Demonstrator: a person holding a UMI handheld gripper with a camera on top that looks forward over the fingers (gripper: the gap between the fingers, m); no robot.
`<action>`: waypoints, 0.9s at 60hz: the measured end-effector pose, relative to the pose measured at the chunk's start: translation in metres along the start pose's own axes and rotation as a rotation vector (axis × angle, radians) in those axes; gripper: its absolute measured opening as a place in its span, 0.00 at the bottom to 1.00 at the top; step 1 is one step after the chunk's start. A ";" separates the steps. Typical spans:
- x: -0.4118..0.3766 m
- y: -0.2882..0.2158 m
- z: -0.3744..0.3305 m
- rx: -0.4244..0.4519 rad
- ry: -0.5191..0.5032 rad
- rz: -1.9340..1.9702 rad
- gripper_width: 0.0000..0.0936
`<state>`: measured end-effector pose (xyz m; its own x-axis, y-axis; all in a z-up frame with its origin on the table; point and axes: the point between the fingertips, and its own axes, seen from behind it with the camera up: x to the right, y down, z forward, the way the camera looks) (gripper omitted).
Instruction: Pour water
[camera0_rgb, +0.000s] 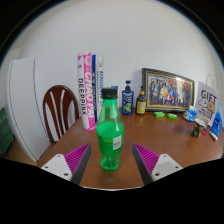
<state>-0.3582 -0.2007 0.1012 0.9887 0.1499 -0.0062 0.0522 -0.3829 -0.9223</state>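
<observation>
A green plastic bottle (110, 133) with a green cap and a white label stands upright on the brown wooden table (170, 140). It stands just ahead of my gripper (112, 160), between the lines of the two fingers, with a clear gap on each side. The fingers are spread wide apart, and their magenta pads (76, 157) face inward. Nothing is held.
At the back of the table stand tall books (90, 90), a dark blue bottle (127, 98), a small brown bottle (141, 101), a framed picture (167, 89) and boxes (205, 105). A wooden chair (58, 110) stands at the table's left. A white wall is behind.
</observation>
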 end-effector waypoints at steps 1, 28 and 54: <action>-0.002 -0.001 0.006 0.007 0.005 0.002 0.92; -0.004 -0.012 0.057 0.090 0.064 -0.027 0.36; 0.048 -0.172 0.024 0.252 -0.193 0.525 0.33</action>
<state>-0.3236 -0.1057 0.2500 0.8286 0.1713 -0.5331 -0.4934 -0.2265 -0.8398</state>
